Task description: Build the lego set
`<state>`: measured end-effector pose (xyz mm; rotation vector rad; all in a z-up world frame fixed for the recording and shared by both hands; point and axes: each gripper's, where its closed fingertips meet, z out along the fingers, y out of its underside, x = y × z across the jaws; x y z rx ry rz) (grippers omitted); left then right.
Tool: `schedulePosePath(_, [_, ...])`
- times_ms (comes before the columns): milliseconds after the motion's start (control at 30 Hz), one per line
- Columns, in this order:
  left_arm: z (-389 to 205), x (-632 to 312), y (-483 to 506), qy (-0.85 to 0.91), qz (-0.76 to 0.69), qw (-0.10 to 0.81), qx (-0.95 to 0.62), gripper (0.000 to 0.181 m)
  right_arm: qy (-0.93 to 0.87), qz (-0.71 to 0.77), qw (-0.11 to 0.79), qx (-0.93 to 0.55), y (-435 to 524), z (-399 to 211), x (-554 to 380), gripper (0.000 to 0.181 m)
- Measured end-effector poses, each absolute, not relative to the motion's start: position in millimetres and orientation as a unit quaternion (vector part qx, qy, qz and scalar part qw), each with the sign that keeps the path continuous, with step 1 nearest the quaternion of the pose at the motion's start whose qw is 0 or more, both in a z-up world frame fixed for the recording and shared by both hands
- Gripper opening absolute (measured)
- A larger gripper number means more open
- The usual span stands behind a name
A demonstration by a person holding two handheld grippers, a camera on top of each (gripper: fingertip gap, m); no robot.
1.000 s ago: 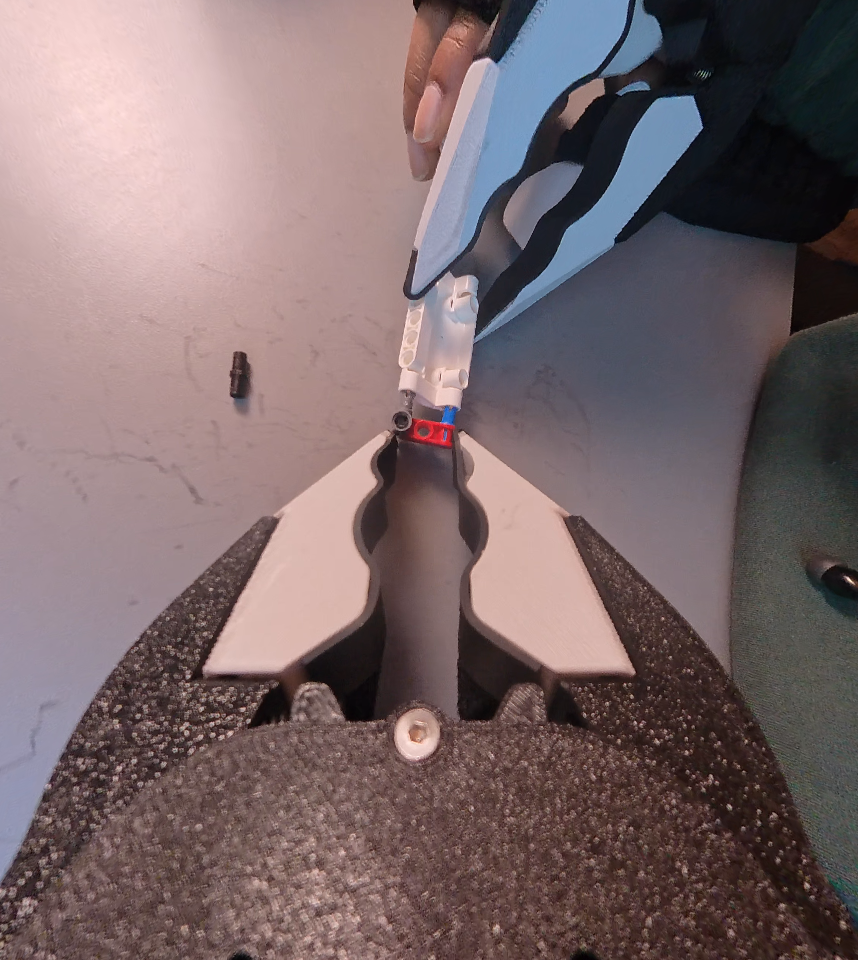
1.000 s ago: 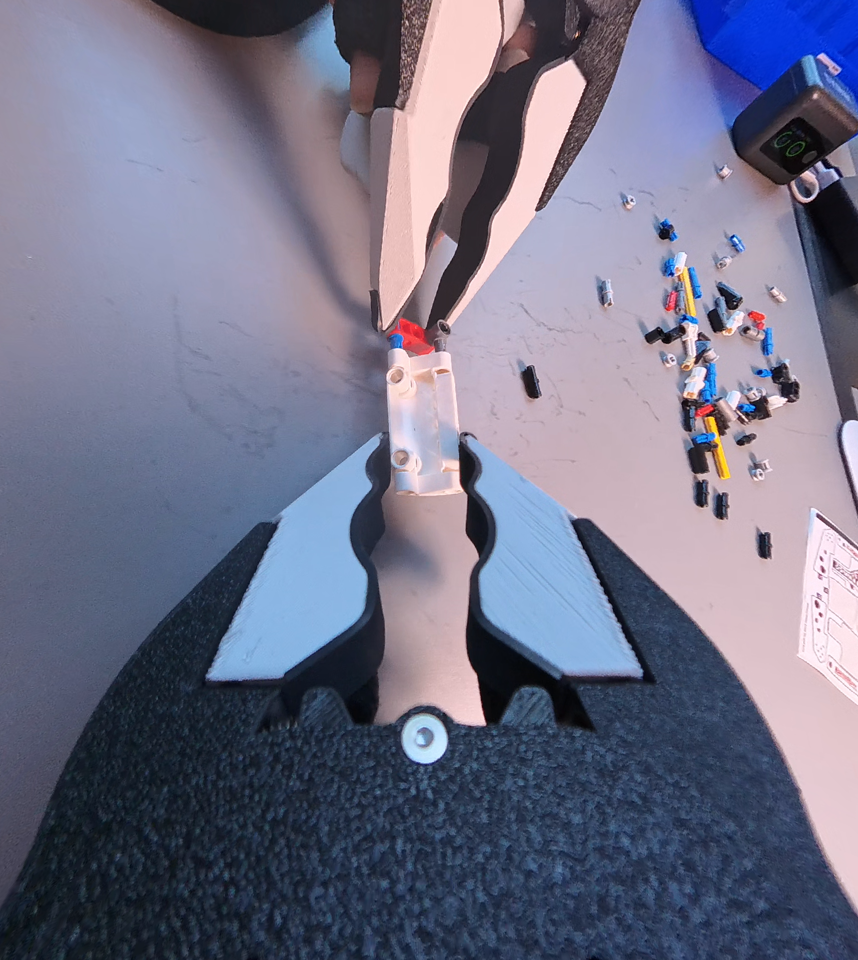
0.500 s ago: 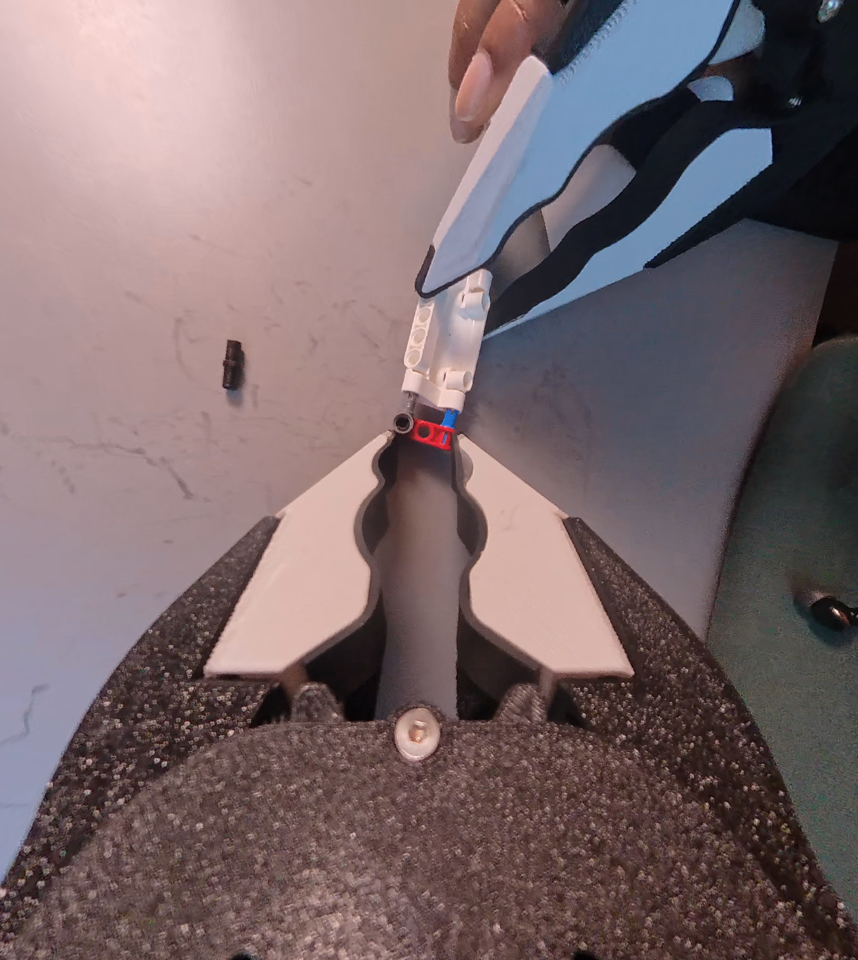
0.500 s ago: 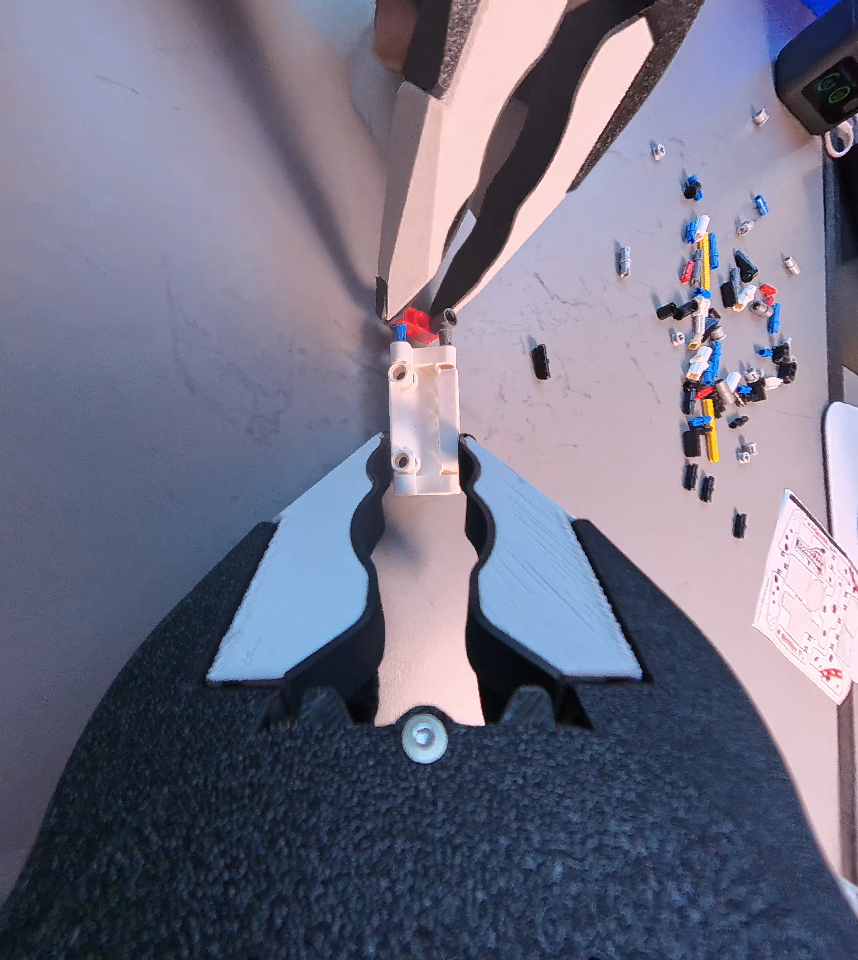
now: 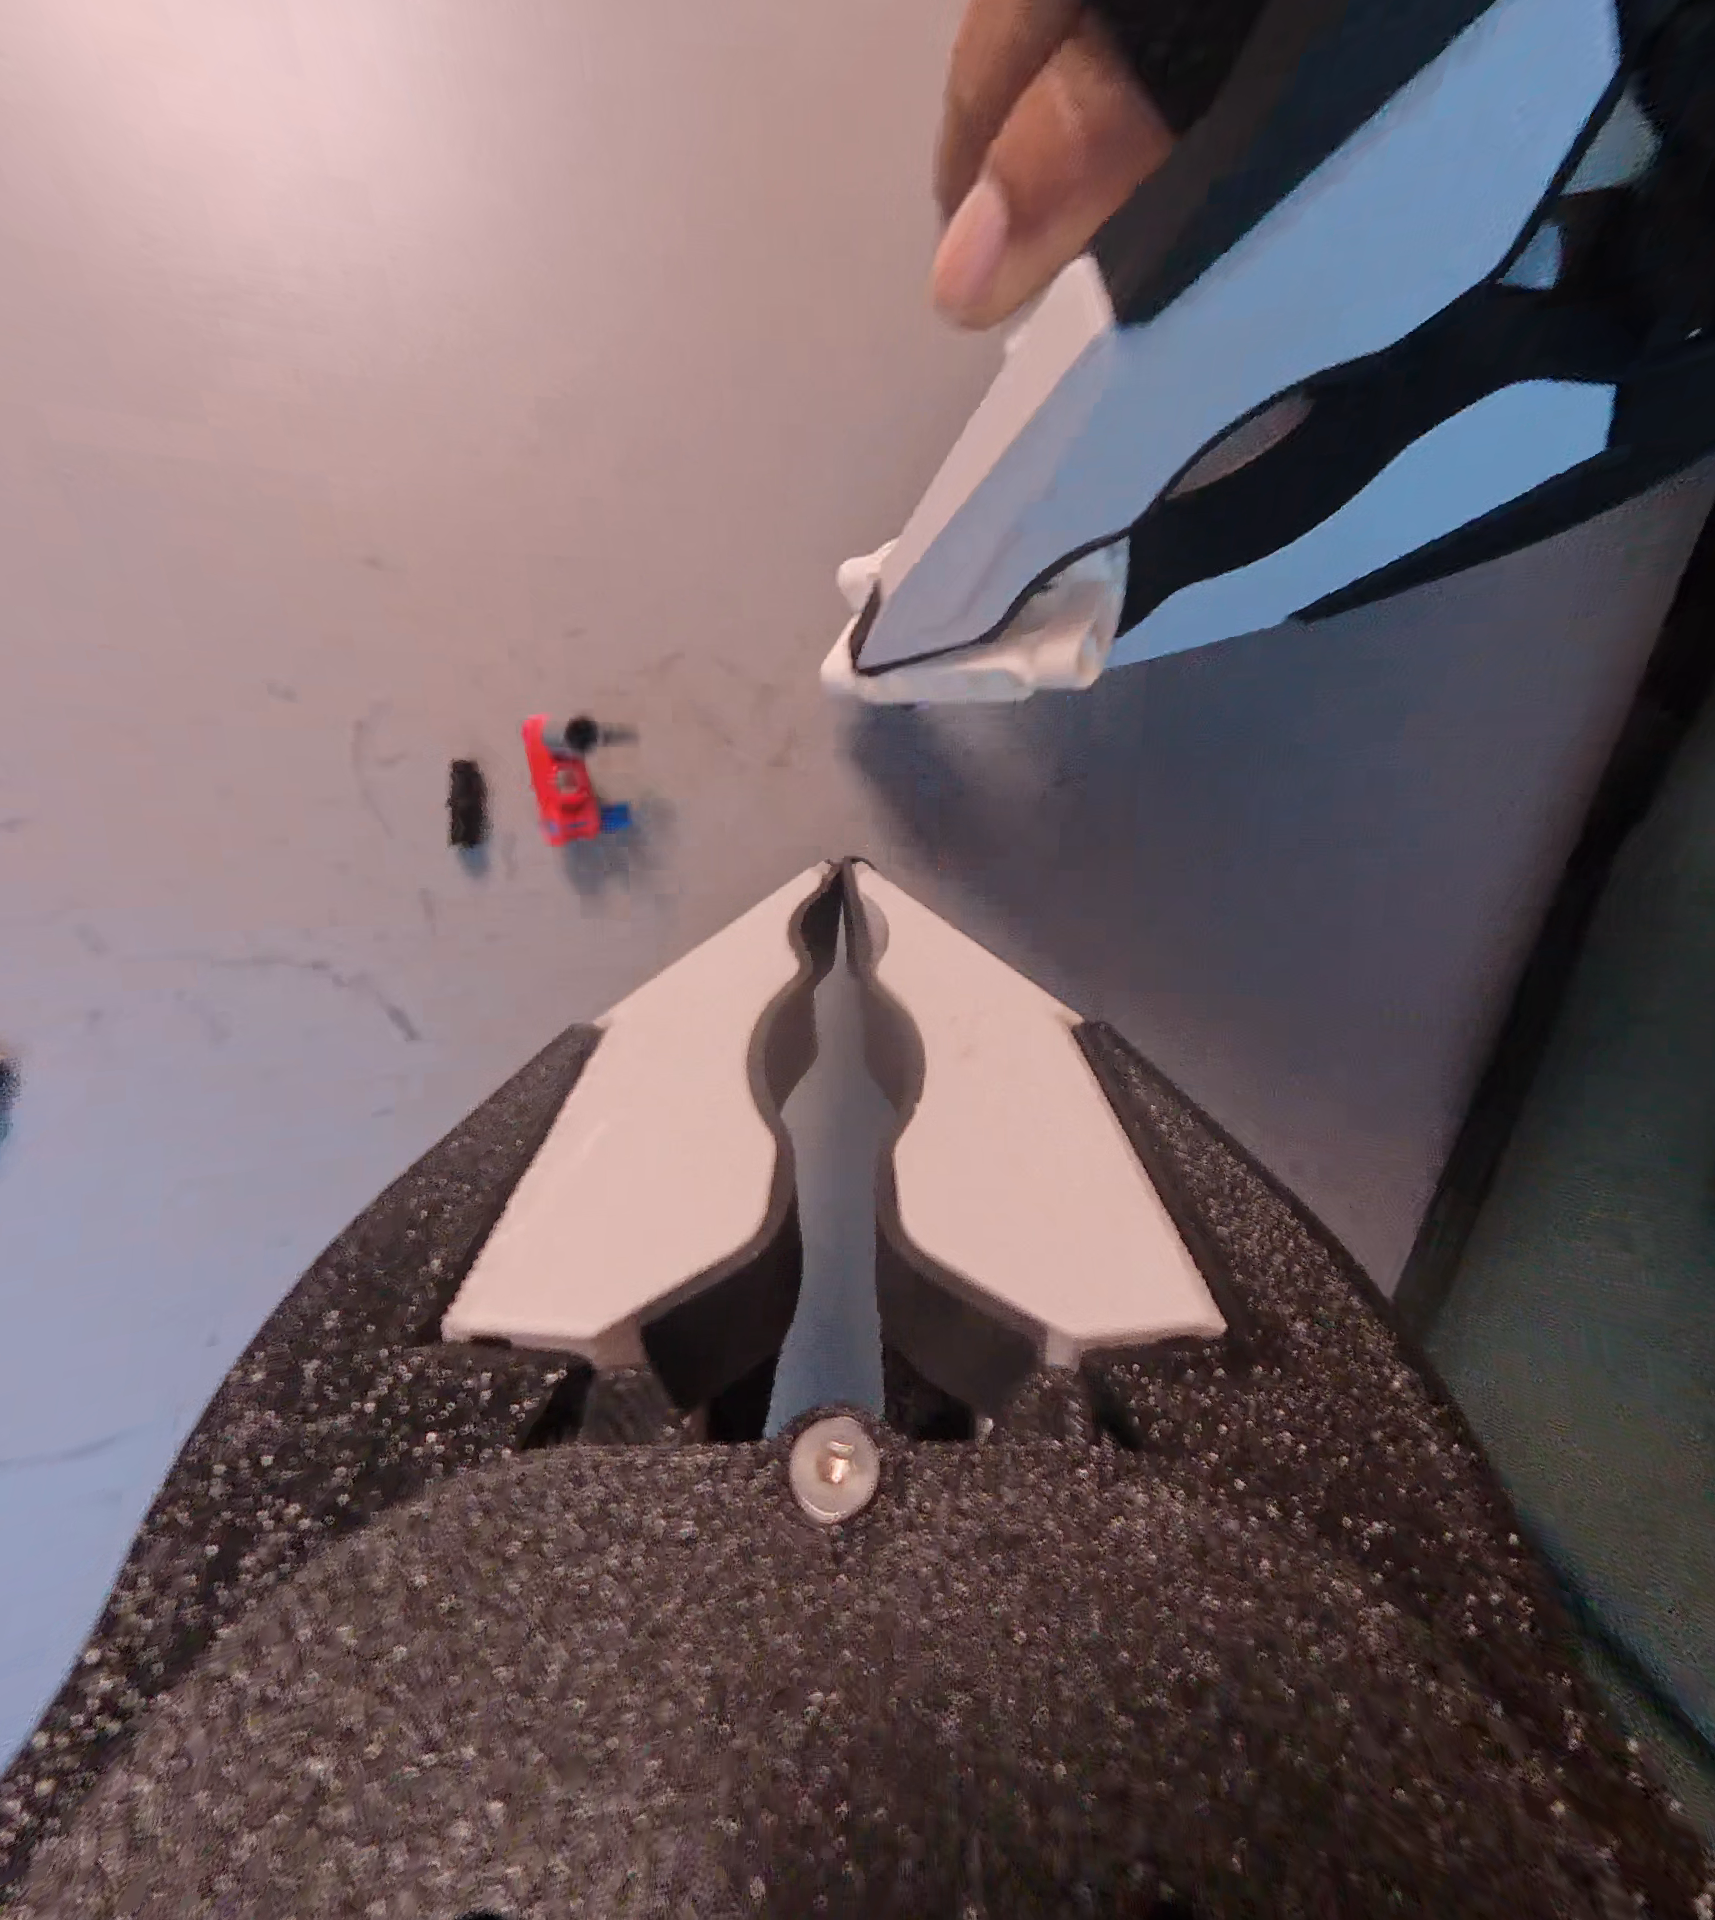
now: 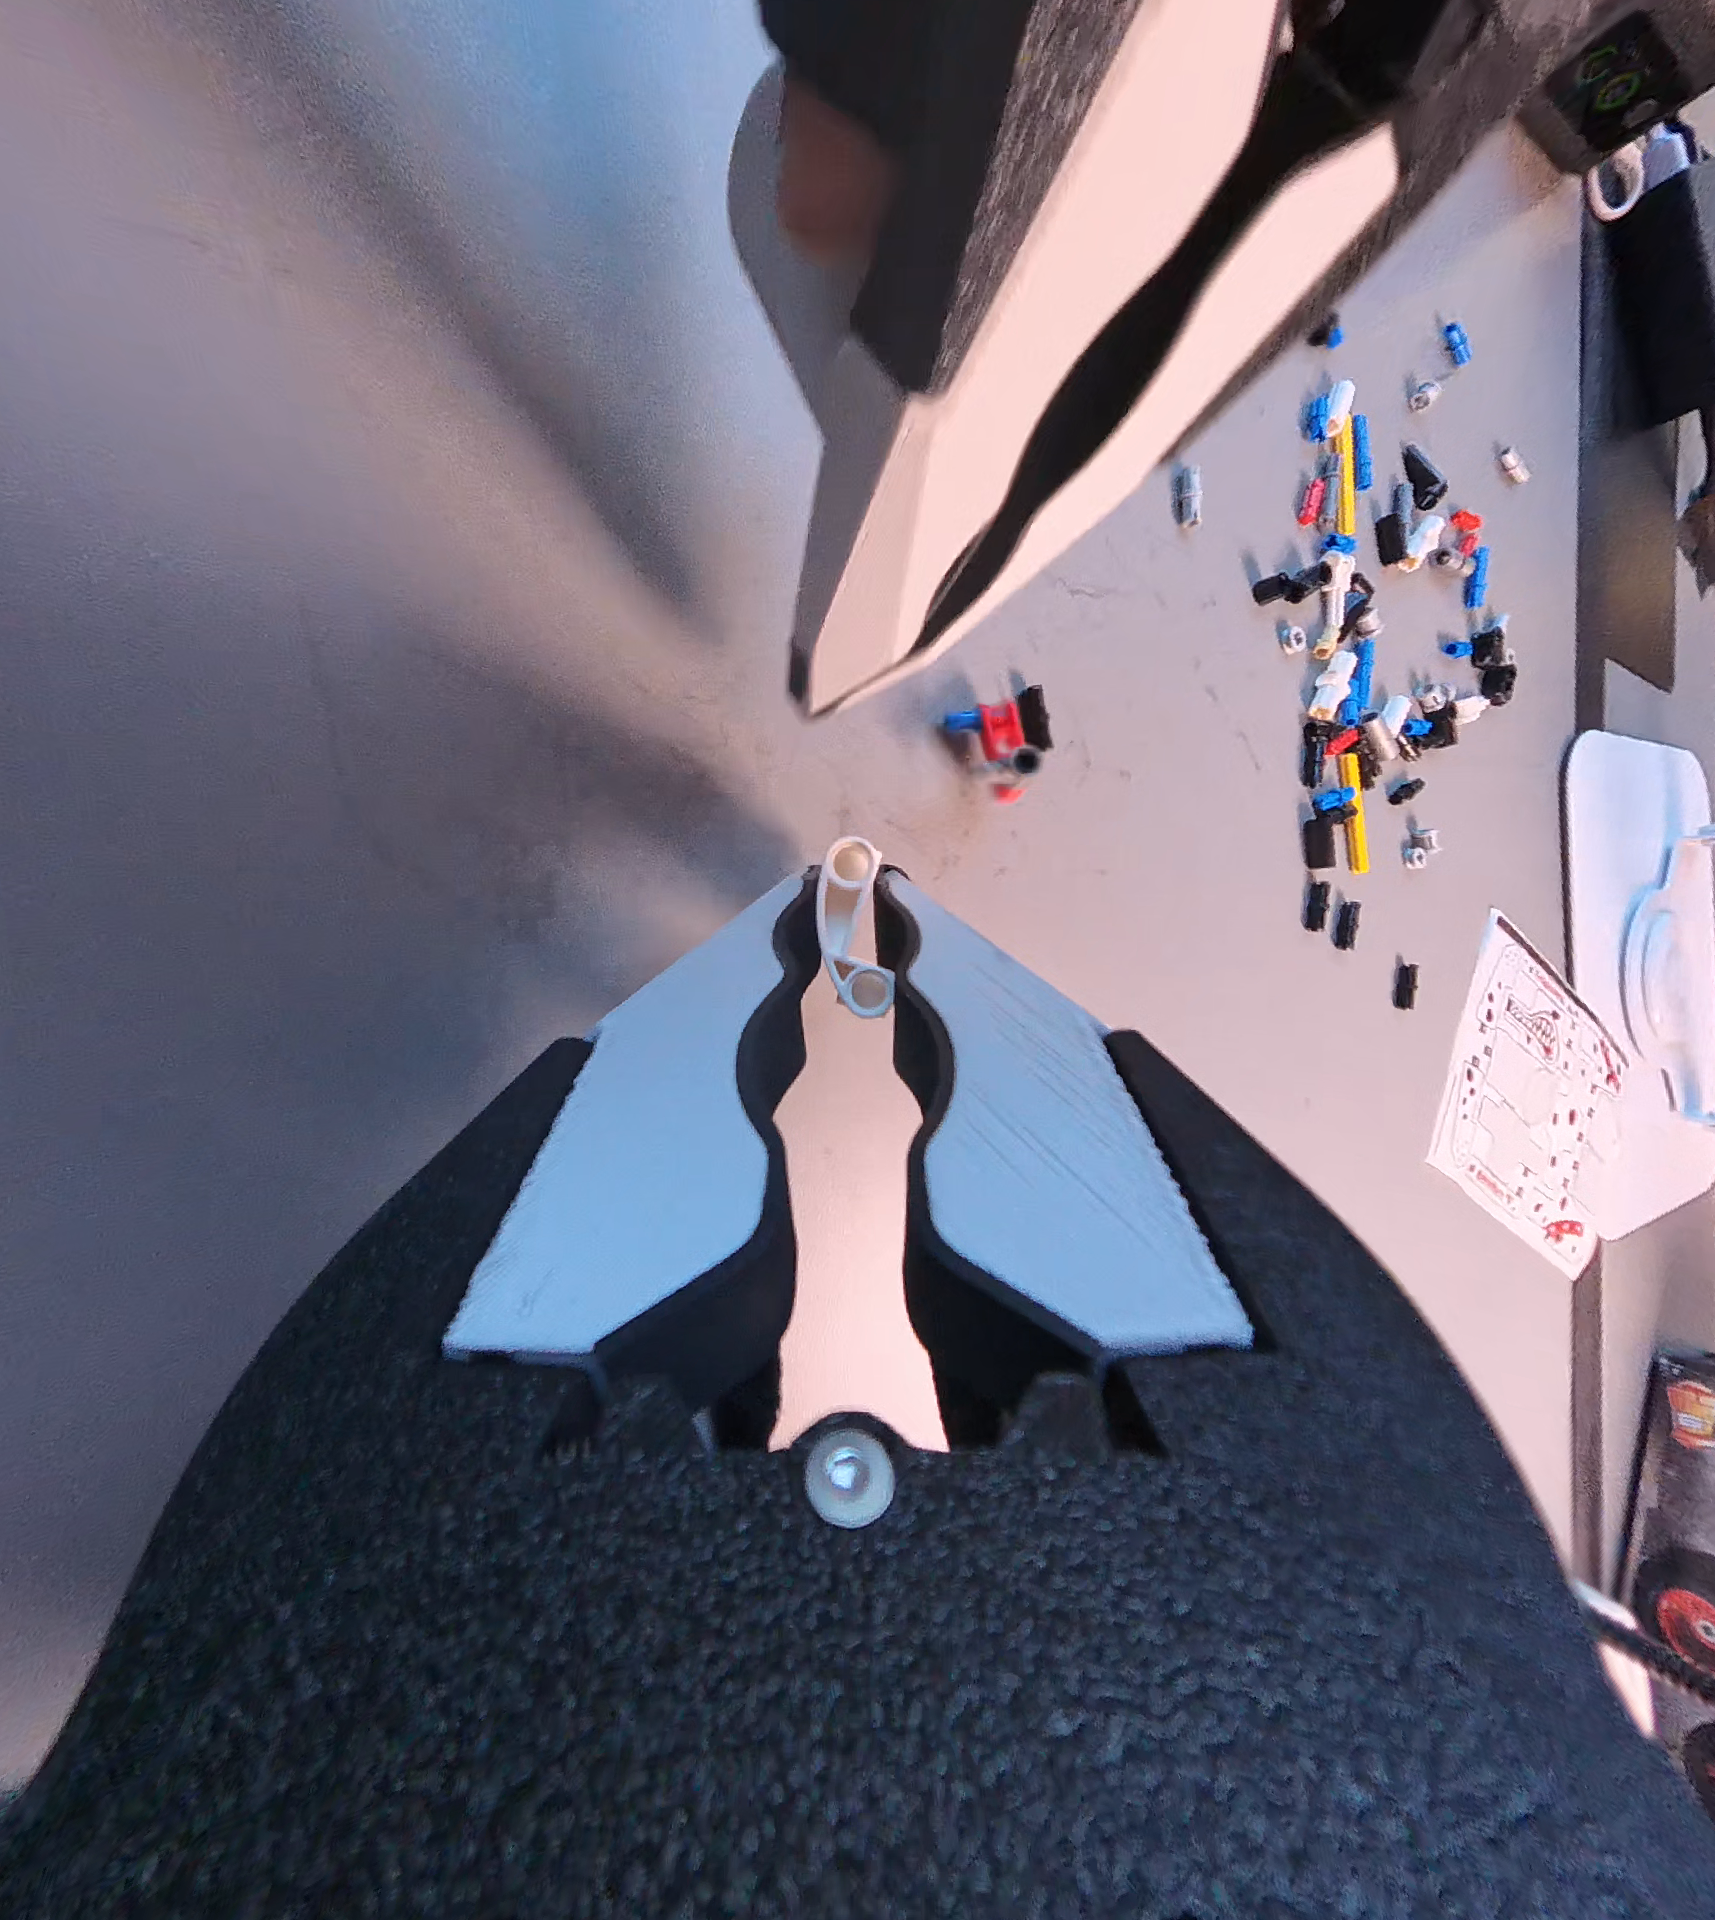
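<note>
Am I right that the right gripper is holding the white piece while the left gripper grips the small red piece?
Not quite. The left gripper is shut on nothing; the left wrist view shows the small red piece lying on the table. The right gripper does hold the white piece.

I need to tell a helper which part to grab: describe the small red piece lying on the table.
On the grey table, left of the scattered pile of small parts, lies the red piece. A black pin lies beside it. Only this piece there has blue and black pegs sticking out.
</note>
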<state>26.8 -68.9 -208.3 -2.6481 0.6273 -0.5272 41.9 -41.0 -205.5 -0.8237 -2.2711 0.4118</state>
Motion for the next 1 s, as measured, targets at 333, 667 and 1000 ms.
schedulePosePath(333, [-188.5, 30.8, -61.1, 0.227, -0.236, 0.364, -0.872, 0.035, -0.824, 0.326, 0.368, -0.281, -56.4, -184.1, 37.0, 0.009])
schedulePosePath(667, [-182.8, 39.6, -69.2, 0.351, -0.153, 0.443, -0.811, 0.008, -0.803, 0.396, 0.361, -0.261, -69.9, -173.7, 37.1, 0.018])
schedulePosePath(1000, [-209.0, 6.6, -74.3, 0.388, 0.045, 0.417, -0.82, 0.008, -0.813, 0.376, 0.329, -0.298, -57.8, -184.2, 38.9, 0.021])
